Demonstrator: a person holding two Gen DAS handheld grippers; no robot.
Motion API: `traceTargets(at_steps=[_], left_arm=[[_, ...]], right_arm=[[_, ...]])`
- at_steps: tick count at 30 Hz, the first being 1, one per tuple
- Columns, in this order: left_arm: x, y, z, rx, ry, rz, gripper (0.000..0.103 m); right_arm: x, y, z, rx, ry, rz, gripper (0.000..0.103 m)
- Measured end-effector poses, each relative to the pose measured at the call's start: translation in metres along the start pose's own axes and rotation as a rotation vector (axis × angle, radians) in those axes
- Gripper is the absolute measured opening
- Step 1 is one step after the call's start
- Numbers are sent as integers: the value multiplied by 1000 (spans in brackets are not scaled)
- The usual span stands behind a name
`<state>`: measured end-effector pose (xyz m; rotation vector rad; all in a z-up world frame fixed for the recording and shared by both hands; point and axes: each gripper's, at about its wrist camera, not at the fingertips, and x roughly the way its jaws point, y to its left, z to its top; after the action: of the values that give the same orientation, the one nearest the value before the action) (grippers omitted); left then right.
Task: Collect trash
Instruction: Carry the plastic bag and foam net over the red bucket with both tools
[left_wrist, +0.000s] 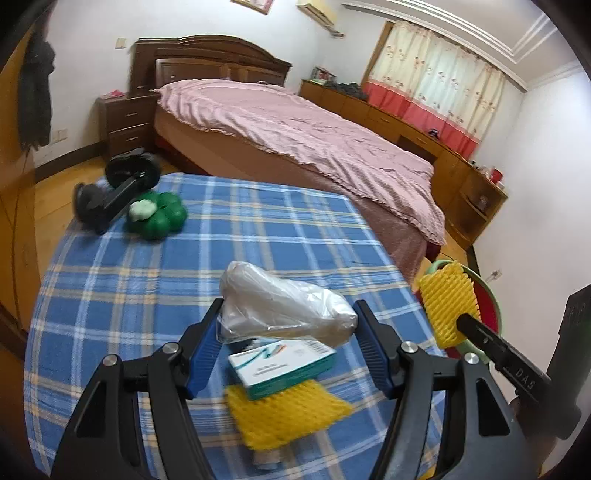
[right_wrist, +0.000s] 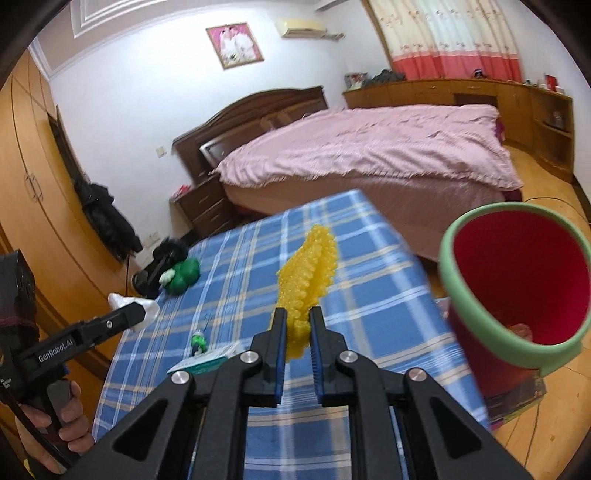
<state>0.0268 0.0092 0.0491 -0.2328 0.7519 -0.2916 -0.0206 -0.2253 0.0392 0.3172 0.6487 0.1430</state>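
Note:
My left gripper is shut on a crumpled clear plastic bag and holds it above the blue plaid table. Under it lie a white and teal box and a yellow foam net. My right gripper is shut on another yellow foam net, seen in the left wrist view near the table's right edge. A red bin with a green rim stands on the floor to the right. The left gripper with the bag shows at the left of the right wrist view.
A green pumpkin-shaped object with a white wad on it sits at the table's far left, beside a black object. A small green and white item lies on the table. A pink-covered bed stands behind the table.

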Motion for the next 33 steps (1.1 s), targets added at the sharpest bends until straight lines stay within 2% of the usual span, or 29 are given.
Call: traceTargets(at_steps=[16,33], left_arm=[[16,-74,16,92,32,-129,68],[46,-146,23,201,64,-188,68]], right_arm=[[-47,-49,18,78,-114,-88,14],[-75,-111,24,178,-161,-202,14]])
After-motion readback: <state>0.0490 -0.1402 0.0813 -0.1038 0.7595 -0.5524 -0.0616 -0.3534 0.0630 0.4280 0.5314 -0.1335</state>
